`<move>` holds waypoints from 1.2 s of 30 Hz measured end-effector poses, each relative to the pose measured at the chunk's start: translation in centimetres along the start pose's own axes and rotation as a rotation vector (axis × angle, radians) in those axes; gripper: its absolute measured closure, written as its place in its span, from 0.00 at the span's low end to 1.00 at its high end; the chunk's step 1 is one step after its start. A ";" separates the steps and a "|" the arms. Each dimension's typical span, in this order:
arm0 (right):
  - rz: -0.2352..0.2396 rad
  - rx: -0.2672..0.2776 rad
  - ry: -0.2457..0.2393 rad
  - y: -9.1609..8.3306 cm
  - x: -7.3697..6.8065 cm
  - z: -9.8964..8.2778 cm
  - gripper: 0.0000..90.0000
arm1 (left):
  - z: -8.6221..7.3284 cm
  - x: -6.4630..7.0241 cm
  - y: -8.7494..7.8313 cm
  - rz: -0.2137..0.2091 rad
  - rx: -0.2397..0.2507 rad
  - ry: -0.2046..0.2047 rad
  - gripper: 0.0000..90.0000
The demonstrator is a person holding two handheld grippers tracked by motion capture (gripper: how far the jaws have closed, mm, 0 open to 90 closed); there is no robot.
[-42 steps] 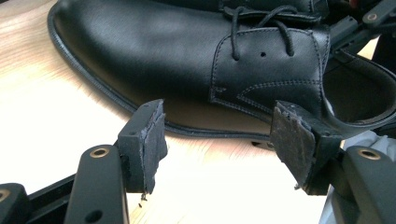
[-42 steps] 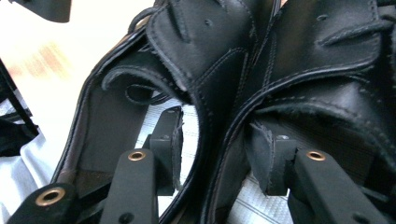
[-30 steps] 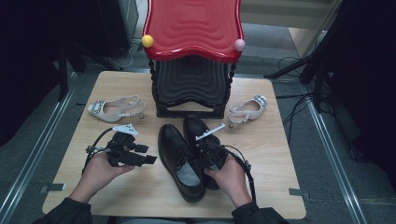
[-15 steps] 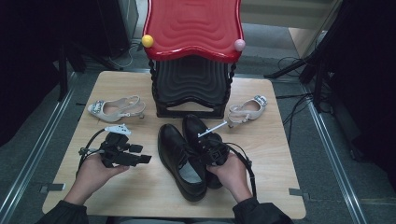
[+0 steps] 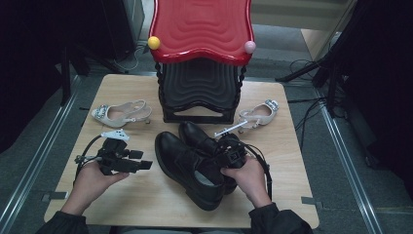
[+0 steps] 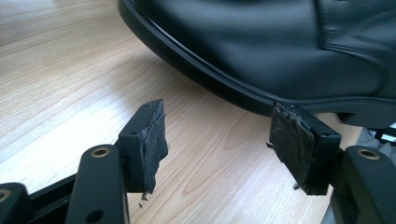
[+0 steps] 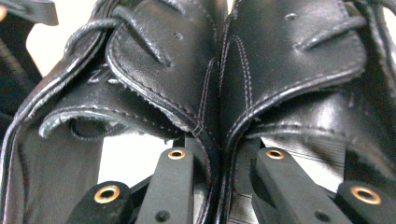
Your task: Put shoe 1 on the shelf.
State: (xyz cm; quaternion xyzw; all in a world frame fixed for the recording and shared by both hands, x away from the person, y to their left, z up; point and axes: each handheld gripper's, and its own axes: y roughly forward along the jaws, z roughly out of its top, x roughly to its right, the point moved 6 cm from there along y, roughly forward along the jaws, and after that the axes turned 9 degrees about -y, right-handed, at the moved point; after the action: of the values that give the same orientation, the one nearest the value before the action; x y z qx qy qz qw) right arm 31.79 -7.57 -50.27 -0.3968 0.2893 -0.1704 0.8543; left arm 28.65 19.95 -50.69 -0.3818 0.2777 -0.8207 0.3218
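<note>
Two black leather lace-up shoes (image 5: pixel 182 163) lie side by side on the wooden table (image 5: pixel 146 204). My right gripper (image 5: pixel 221 160) reaches into them from the heel end. In the right gripper view, one jaw sits inside each shoe and the right gripper (image 7: pixel 219 149) pinches the two inner walls (image 7: pixel 205 93) together. Its jaws have just been closing on those walls. My left gripper (image 5: pixel 140 160) rests low on the table just left of the shoes, open and holding nothing. In the left gripper view, the left gripper (image 6: pixel 217 112) points at the side of the nearer black shoe (image 6: pixel 280 42).
A black stool with a red wavy top (image 5: pixel 202 29) stands at the back centre. A beige heeled sandal (image 5: pixel 122 113) lies to its left and another beige sandal (image 5: pixel 258 114) to its right. Bare wood lies in front of the left hand.
The right gripper's jaws have closed on the inner sides of the two black shoes, and the right hand has lifted slightly. The left gripper has barely moved.
</note>
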 end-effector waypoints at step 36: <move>0.019 0.302 0.107 -10.0 0.3 5.4 0.92 | 0.0 0.6 0.5 -0.007 -0.014 0.038 0.41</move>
State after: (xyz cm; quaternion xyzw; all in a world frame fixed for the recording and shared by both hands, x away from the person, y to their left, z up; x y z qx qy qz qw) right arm 34.85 -10.84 -39.81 -0.2517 0.3092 -0.2249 0.8891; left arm 28.48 19.19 -50.82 -0.3694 0.2879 -0.8270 0.3109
